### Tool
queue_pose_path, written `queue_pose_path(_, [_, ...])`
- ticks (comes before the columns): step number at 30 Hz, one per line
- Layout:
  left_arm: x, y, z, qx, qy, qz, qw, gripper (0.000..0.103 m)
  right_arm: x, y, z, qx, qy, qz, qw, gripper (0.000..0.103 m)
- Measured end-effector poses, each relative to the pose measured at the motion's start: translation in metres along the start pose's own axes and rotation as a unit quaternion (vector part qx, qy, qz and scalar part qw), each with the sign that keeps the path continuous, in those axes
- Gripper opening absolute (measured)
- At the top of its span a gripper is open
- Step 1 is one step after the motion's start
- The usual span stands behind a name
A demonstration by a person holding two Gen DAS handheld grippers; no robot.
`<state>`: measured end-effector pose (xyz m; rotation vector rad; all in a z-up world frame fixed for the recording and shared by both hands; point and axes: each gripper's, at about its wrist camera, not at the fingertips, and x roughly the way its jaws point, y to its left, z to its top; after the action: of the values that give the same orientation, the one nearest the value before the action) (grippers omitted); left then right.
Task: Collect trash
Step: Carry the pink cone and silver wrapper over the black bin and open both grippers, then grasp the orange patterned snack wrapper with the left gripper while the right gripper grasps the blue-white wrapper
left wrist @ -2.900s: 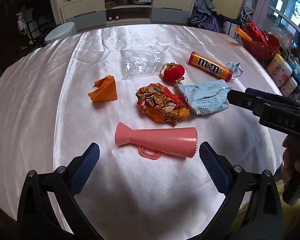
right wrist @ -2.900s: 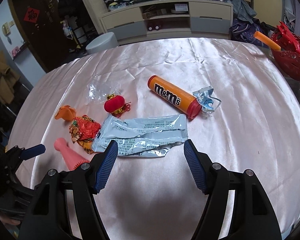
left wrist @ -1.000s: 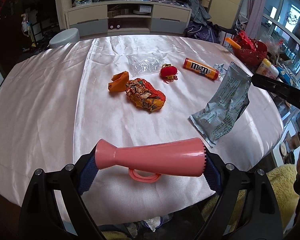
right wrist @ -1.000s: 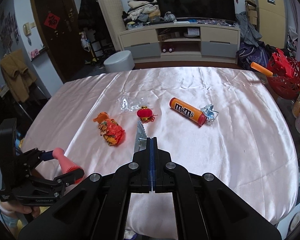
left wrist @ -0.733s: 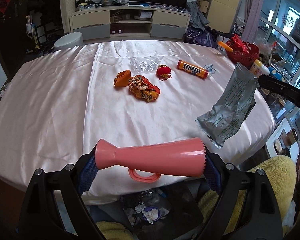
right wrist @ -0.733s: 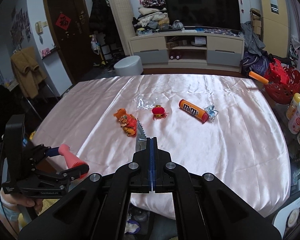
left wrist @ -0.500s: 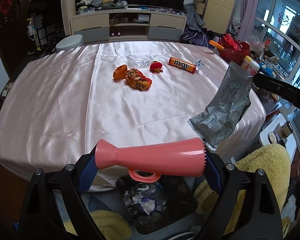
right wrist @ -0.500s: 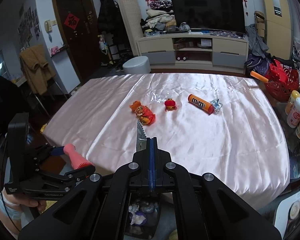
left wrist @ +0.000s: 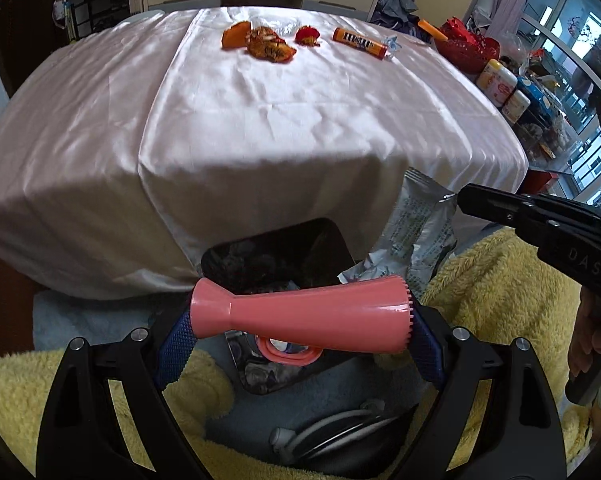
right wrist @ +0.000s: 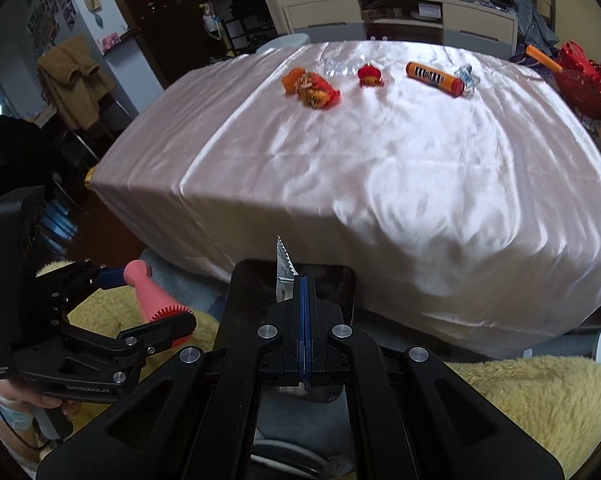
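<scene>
L wrist view: left gripper (left wrist: 300,330) fingers (left wrist: 176,344) clamped on both ends of the pink plastic cone (left wrist: 300,314), held crosswise btwn them, flared end at the L finger, ridged end at the R. Just beyond and below the fingers: black trash bin (left wrist: 276,248) at the foot of the desk (left wrist: 260,120). Fwd-right of the fingers, right gripper (left wrist: 466,200) pinches the silver wrapper (left wrist: 416,228), which hangs over the bin's R edge. Far ahead on the desk: orange scrap (left wrist: 233,35), crumpled wrapper (left wrist: 269,44), red ornament (left wrist: 306,36), M&M's tube (left wrist: 360,43).

R wrist view: right gripper (right wrist: 304,284) fingers pressed together on the silver wrapper (right wrist: 282,272); its serrated edge sticks up just L of the fingers, over the bin (right wrist: 252,280). Left gripper (right wrist: 136,304) w/ pink cone (right wrist: 156,296) sits L of the fingers.
</scene>
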<state>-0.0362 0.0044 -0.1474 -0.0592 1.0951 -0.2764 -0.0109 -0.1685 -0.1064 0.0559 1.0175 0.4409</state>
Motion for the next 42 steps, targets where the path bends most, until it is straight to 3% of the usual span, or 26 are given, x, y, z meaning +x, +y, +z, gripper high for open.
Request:
queue_pose_path(8, [0.045, 0.011, -0.024, -0.021, 0.056, 0.000, 0.9982, 0.085, 0.057, -0.002, -0.021, 0.014, 0.056, 0.002, 0.998, 0.001])
queue_pose_path(22, [0.086, 0.016, -0.027, -0.010, 0.096, 0.007, 0.9953, 0.085, 0.098, -0.012, -0.023, 0.040, 0.086, 0.012, 0.995, 0.005])
queue_pose_path(24, [0.088, 0.015, -0.027, -0.010, 0.099, 0.010, 0.9950, 0.089, 0.100, -0.012, -0.022, 0.040, 0.087, 0.012, 0.995, 0.006])
queue_pose_path(25, [0.088, 0.016, -0.026, -0.011, 0.099, 0.012, 0.9949, 0.096, 0.101, -0.014, -0.021, 0.042, 0.087, 0.011, 0.995, 0.006])
queue_pose_path(27, [0.089, 0.017, -0.025, -0.010, 0.101, 0.011, 0.9948, 0.095, 0.104, -0.016, -0.020, 0.047, 0.090, 0.008, 0.995, 0.007])
queue_pose_path(29, [0.089, 0.019, -0.023, -0.009, 0.102, 0.011, 0.9946, 0.095, 0.105, -0.018, -0.017, 0.052, 0.091, 0.006, 0.995, 0.021])
queue_pose_path(30, [0.089, 0.020, -0.023, -0.009, 0.102, 0.012, 0.9946, 0.095, 0.104, -0.019, -0.017, 0.056, 0.089, 0.008, 0.994, 0.046])
queue_pose_path(31, [0.088, 0.020, -0.022, -0.010, 0.102, 0.013, 0.9946, 0.095, 0.103, -0.021, -0.016, 0.059, 0.086, 0.009, 0.994, 0.060])
queue_pose_path(33, [0.086, 0.021, -0.019, -0.011, 0.099, 0.014, 0.9949, 0.095, 0.099, -0.025, -0.013, 0.064, 0.081, 0.007, 0.995, 0.060])
queue_pose_path(39, [0.062, 0.029, -0.001, -0.015, 0.070, 0.020, 0.9973, 0.095, 0.074, -0.040, 0.005, 0.071, 0.053, -0.010, 0.996, 0.081])
queue_pose_path(42, [0.049, 0.037, 0.016, -0.026, 0.052, 0.019, 0.9981, 0.095, 0.056, -0.053, 0.021, 0.087, 0.030, -0.003, 0.996, 0.084])
